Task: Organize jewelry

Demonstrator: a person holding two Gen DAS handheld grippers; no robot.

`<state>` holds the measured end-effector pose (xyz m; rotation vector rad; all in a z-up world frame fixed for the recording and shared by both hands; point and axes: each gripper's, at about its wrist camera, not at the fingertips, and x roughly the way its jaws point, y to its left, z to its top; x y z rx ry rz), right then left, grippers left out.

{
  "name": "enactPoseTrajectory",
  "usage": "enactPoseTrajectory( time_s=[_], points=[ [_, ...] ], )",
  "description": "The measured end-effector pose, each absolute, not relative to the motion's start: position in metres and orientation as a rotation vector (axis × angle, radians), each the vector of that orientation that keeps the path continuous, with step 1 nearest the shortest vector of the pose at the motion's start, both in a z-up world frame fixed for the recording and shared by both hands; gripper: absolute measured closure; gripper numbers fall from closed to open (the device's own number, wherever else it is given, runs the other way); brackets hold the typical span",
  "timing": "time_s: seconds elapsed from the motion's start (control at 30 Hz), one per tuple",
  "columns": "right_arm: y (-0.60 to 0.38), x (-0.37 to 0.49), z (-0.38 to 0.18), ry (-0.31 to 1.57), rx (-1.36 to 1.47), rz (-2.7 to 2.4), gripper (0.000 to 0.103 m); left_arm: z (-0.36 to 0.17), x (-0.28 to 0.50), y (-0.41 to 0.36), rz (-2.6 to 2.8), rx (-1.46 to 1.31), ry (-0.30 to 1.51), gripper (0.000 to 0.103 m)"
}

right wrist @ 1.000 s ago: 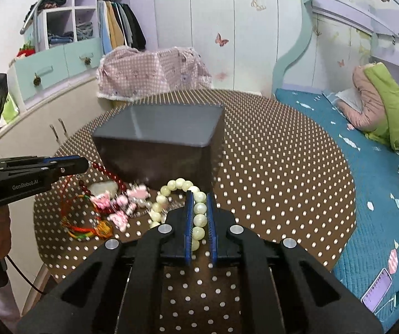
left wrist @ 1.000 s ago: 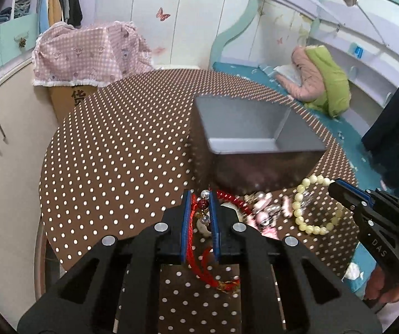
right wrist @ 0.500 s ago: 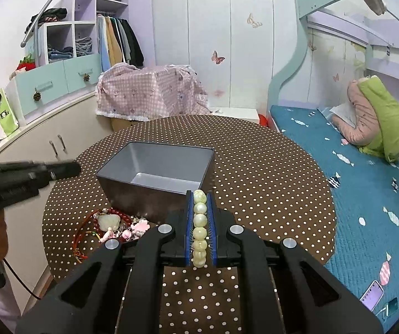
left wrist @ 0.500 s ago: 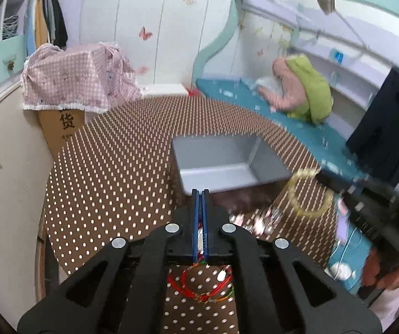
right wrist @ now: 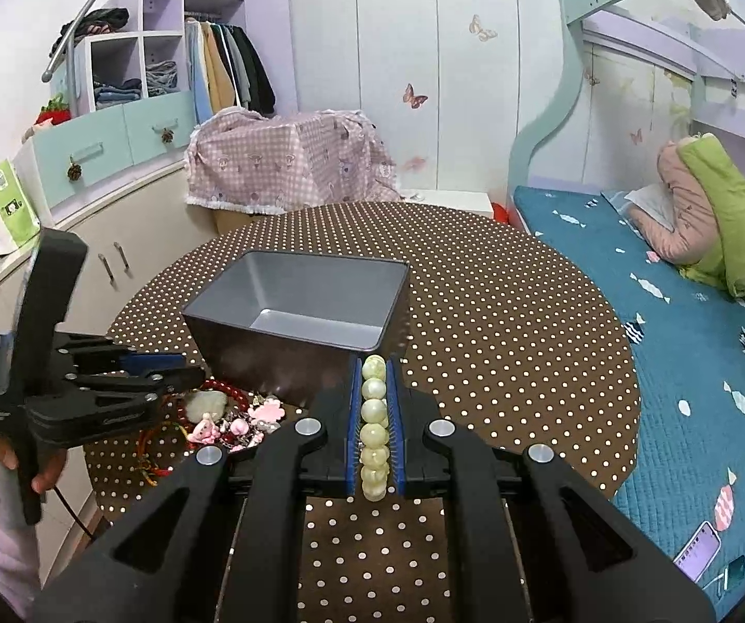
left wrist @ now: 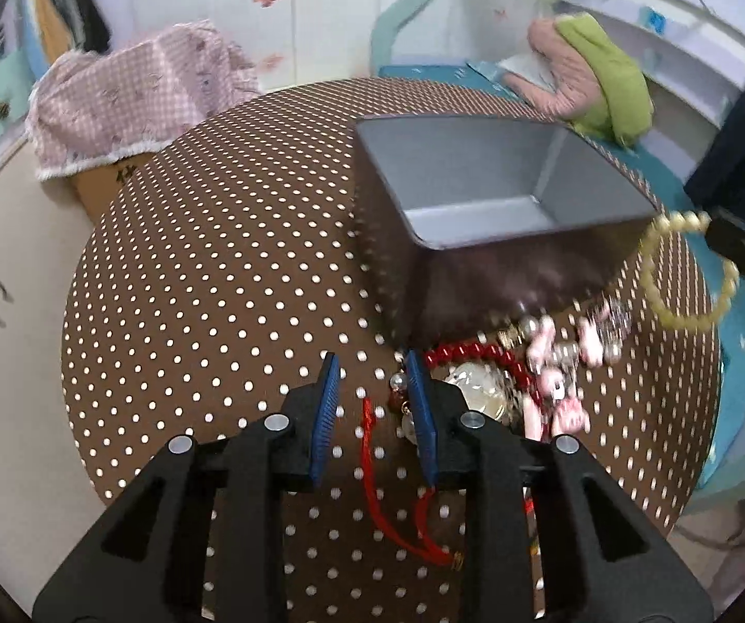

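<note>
Right gripper clamped on the pale bracelet, hanging just near of the grey box; best carried over the near rim, then released inside. Left gripper opening over the red cord, nothing pinched; best set lower with both pads astride the cord before closing. Half a second back, left jaws shut and higher; right raised since a second ago.
</note>
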<state>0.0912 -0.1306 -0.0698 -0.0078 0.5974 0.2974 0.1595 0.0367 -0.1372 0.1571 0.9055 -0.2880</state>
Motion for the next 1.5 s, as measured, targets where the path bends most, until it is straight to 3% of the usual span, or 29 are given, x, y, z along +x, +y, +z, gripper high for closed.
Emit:
enactPoseTrajectory(
  time_s=[0.17,0.3,0.37,0.43,0.5,0.57,0.6,0.83,1.5],
  points=[
    [-0.132,0.093,-0.072,0.610,0.002,0.301,0.095,-0.141,0.151,0.029,-0.309,0.270,0.933,0.076],
    [-0.133,0.093,-0.073,0.617,0.005,0.304,0.095,-0.145,0.150,0.032,-0.289,0.286,0.958,0.043],
    [-0.132,0.094,-0.075,0.623,0.006,0.305,0.095,-0.146,0.150,0.037,-0.312,0.257,0.963,0.043],
    [-0.131,0.095,-0.076,0.629,0.004,0.306,0.095,-0.147,0.148,0.039,-0.322,0.250,0.952,0.046],
    [-0.130,0.096,-0.077,0.636,-0.003,0.307,0.095,-0.146,0.143,0.038,-0.356,0.248,0.947,0.075],
    [-0.129,0.096,-0.078,0.640,-0.003,0.310,0.095,-0.146,0.139,0.031,-0.363,0.287,0.934,0.091],
    [-0.129,0.096,-0.079,0.640,-0.002,0.311,0.095,-0.146,0.138,0.029,-0.354,0.304,0.928,0.094],
    [-0.131,0.096,-0.074,0.629,0.004,0.312,0.095,-0.138,0.151,0.039,-0.359,0.193,0.921,0.096],
    [-0.130,0.093,-0.037,0.516,-0.024,0.348,0.095,-0.041,0.126,0.034,-0.460,0.050,0.693,0.095]
  ],
)
